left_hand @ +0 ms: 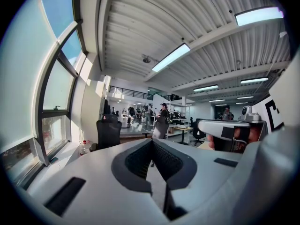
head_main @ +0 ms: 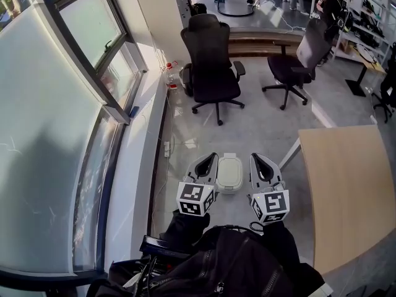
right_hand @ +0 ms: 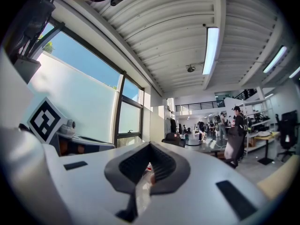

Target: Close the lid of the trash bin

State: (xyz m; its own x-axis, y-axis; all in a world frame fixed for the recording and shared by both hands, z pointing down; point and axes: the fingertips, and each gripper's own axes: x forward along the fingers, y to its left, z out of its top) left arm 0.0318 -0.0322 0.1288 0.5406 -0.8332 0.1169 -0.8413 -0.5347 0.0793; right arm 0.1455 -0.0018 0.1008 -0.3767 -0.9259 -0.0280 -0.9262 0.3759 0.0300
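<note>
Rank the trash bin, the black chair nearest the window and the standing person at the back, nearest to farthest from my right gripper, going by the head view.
1. Trash bin: low down, just left of the right gripper.
2. Black chair: well ahead, left of centre.
3. Standing person: far back, at the right.

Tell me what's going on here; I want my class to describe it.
A person stands beside a window wall, holding the left gripper and the right gripper out level in front. Both have their jaws together and hold nothing. In the head view a small white trash bin sits on the floor between them, and neither gripper touches it. From above its lid appears to lie flat, but this angle does not settle that.
</note>
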